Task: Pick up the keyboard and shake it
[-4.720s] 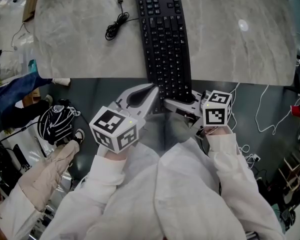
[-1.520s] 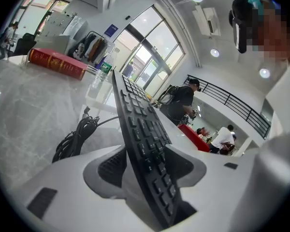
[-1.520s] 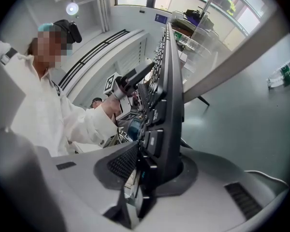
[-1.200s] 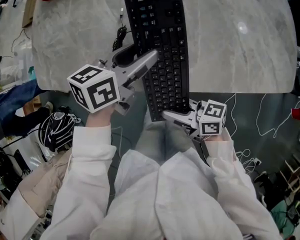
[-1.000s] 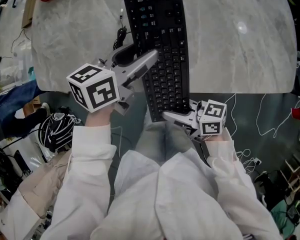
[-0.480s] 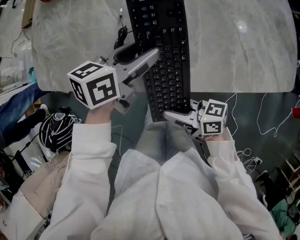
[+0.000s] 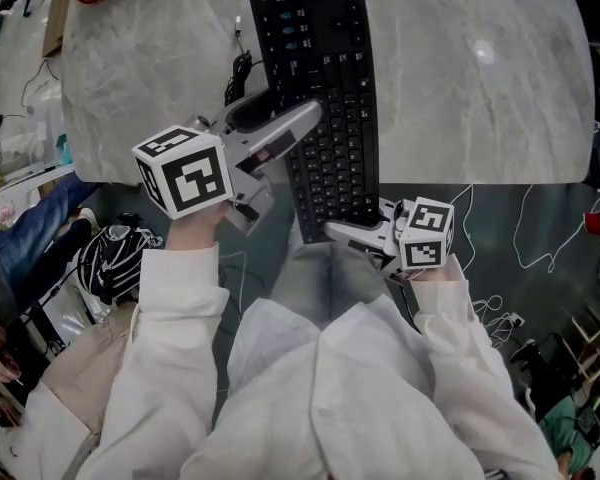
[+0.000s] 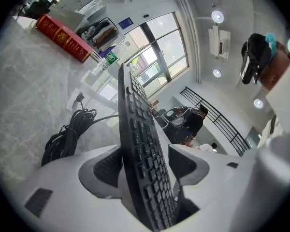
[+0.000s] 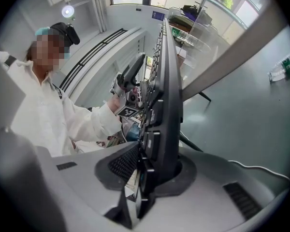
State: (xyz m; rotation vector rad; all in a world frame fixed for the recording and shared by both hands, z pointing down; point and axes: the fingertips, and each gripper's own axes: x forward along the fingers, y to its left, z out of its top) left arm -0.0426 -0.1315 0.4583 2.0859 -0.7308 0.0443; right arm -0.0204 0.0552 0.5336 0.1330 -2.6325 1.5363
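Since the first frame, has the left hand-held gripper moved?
Yes. The left hand-held gripper went from below the table's near edge up over it, to the keyboard's left side. Its jaws have just been opening, keyboard between them.

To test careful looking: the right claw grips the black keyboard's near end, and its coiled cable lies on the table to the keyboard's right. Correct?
No. The head view shows the coiled cable on the table to the left of the keyboard; the right claw does grip the near end.
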